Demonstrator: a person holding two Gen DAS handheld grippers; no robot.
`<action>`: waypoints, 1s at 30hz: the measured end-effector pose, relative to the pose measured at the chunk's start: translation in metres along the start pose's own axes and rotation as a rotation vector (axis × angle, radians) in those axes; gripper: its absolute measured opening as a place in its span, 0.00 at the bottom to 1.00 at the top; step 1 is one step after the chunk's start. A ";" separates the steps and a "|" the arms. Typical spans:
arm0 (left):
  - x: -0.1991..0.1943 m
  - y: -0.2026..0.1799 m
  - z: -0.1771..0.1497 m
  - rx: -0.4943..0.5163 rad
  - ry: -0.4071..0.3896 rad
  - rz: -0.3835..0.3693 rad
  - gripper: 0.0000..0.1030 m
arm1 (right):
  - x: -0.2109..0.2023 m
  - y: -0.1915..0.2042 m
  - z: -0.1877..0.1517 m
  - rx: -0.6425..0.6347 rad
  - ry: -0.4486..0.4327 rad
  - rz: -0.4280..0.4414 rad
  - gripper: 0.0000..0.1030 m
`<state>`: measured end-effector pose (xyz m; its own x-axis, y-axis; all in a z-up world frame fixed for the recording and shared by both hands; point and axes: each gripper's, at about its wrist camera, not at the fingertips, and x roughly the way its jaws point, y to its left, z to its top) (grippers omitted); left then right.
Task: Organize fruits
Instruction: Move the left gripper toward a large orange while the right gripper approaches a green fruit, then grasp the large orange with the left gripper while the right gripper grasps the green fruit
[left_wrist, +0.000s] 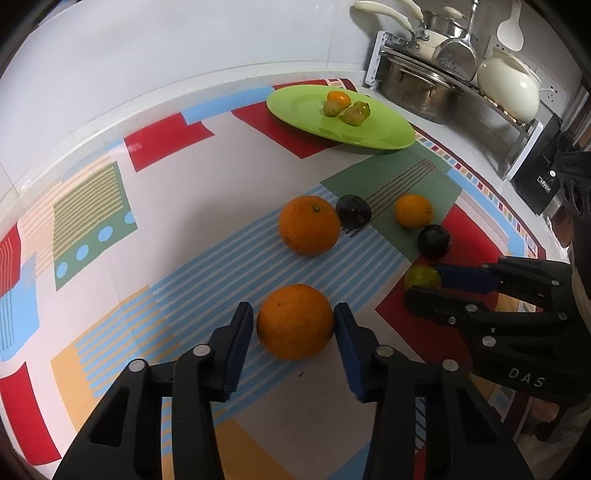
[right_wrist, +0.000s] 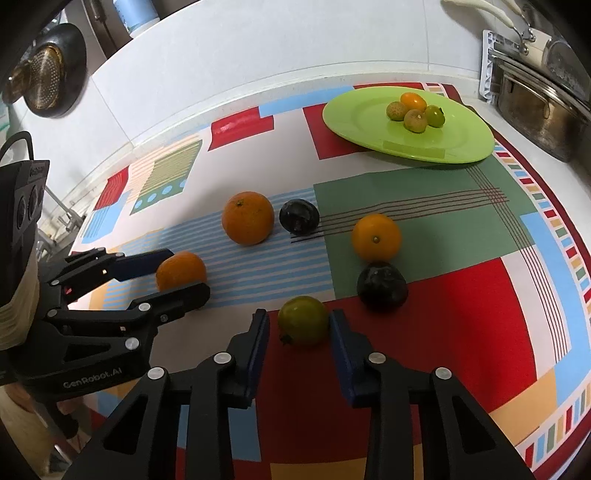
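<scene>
Both jaws gape round table fruit (untouched); green plate (right_wrist: 354, 122) holds four small fruits (right_wrist: 414, 120).

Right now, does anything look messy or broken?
Nothing looks broken or spilled. Four small fruits sit on the green plate, while six others lie scattered on the tablecloth, not yet sorted.

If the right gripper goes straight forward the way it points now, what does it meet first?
Most likely the green fruit, which sits between the open fingers of the right gripper. The dark plum lies off to the right.
</scene>
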<state>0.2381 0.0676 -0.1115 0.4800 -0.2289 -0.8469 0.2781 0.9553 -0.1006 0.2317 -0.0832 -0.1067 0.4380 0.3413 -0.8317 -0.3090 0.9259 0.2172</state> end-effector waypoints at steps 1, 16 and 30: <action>0.000 0.000 0.000 -0.003 0.002 -0.003 0.40 | 0.001 0.000 0.000 -0.001 0.003 -0.004 0.31; -0.012 -0.005 0.000 0.001 -0.030 0.000 0.39 | -0.007 0.002 -0.001 -0.013 -0.021 0.000 0.29; -0.047 -0.021 0.012 0.035 -0.125 -0.004 0.39 | -0.038 0.001 0.004 -0.015 -0.100 0.002 0.29</action>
<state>0.2198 0.0556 -0.0631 0.5779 -0.2563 -0.7748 0.3082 0.9477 -0.0836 0.2183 -0.0946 -0.0725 0.5194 0.3588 -0.7756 -0.3225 0.9228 0.2109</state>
